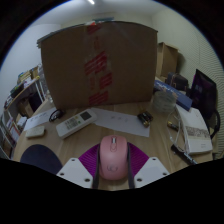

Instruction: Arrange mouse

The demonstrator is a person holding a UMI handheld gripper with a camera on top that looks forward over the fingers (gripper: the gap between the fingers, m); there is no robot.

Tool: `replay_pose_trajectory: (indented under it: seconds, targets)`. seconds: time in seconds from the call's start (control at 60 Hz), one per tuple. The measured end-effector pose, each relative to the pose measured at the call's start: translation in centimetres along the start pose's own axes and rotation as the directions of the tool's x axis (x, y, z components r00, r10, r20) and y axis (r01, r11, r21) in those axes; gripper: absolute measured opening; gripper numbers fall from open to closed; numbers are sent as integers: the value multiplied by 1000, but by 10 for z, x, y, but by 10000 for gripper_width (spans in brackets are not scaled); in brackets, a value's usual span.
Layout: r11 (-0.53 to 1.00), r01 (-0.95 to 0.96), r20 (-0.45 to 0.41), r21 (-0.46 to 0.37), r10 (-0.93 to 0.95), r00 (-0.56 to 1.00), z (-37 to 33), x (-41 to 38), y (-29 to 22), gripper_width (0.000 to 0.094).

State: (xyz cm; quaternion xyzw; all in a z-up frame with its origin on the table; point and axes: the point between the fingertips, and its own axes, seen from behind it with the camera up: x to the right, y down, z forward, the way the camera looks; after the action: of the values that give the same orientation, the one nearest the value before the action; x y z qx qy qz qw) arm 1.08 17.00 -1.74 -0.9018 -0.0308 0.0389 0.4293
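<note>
Wooden desk (125, 122), cluttered. Left to right: a white remote-like slab (73, 124) lies near the left edge. Behind it a big cardboard box (98, 66), taped red, stands upright. A small dark item (145, 118) sits right of centre, too small to name. Papers and a black stick-like object (184, 155) lie at far right, under a dark monitor (207, 92).

Pink mouse (115, 157) sits between your gripper's (115, 172) pads, long axis pointing away from you. Purple pads (88, 160) flank both its flanks and appear to press on it; you look clamped on it, though whether it is lifted off the desk cannot be told.

Handling judgement: light, rigid plastic shell, smooth and curved, so likely to slip. Grip the sides at mid-body, low, where they run straightest. Moderate squeeze; avoid the buttons.
</note>
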Motion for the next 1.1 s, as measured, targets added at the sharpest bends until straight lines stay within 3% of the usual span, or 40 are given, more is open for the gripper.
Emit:
replay_pose_trajectory:
  seconds: [0.133,0.333,0.467,0.583,0.8,0.95,0.967,1.1]
  targets:
    - [999,-27,-34,-40,25,999,-15,4,-3,357]
    - [967,-30,-16,255,35,999,-146,-53,-134,354]
    - [945,-14,36,327,3,999,-192,-133,-155,353]
    - [968,20,28,249,-28,999,-178,-187,-89,351]
    - [999,21,-23,42,-20,1000,-111,-210,36,353]
    - [998,27,-27,-58,-28,999,-87,-215,81,367]
    - [999,27,-29,-26,-28,999,-86,-215,75,360]
    - [999,-9,-32,-39,8,999,-86,-216,76,488]
